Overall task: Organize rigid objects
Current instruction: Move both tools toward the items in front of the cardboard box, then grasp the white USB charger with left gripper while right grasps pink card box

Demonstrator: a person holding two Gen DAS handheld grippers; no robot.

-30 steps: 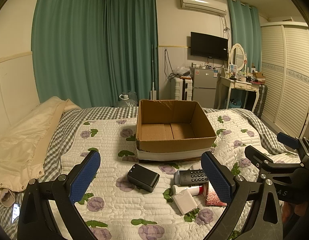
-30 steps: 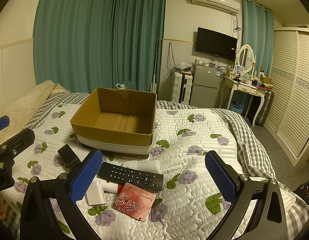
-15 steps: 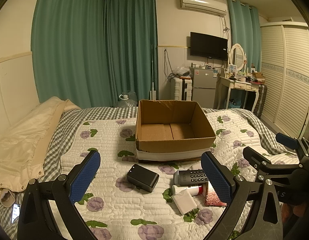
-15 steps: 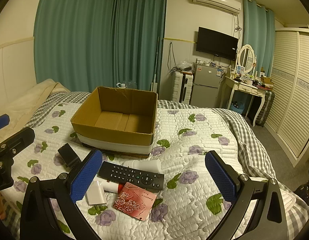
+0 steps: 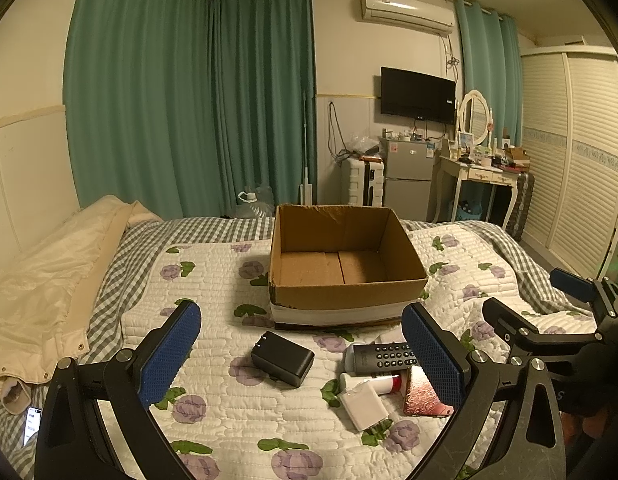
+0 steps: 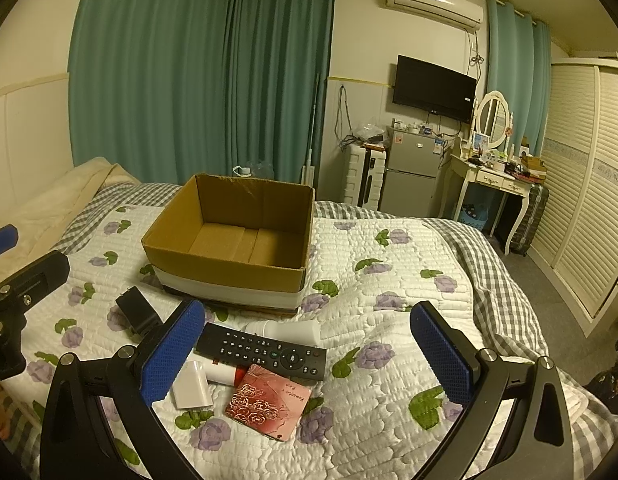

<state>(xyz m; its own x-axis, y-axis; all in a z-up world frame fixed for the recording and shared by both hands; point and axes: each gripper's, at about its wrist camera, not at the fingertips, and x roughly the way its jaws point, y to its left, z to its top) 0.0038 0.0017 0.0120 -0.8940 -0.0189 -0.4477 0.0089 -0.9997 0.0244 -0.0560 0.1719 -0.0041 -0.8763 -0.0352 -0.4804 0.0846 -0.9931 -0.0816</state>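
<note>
An empty cardboard box point(image 5: 349, 292) point(image 6: 229, 276) stands on the bed. In front of it lie a black charger block point(image 5: 282, 358) point(image 6: 136, 312), a black remote point(image 6: 261, 350) point(image 5: 383, 356), a white bottle point(image 6: 285, 328), a white tube with a red band point(image 6: 223, 372) point(image 5: 373, 382), a small white box point(image 6: 192, 386) point(image 5: 363, 404) and a pink rose-patterned card point(image 6: 269, 400) point(image 5: 423, 398). My left gripper point(image 5: 301, 354) is open and empty above the charger. My right gripper point(image 6: 305, 354) is open and empty above the remote.
The bed has a white floral quilt point(image 6: 389, 320) over a grey checked sheet. A cream duvet point(image 5: 41, 288) lies at the left. A phone point(image 5: 31, 424) lies at the lower left edge. A fridge, dressing table and wardrobe stand beyond the bed.
</note>
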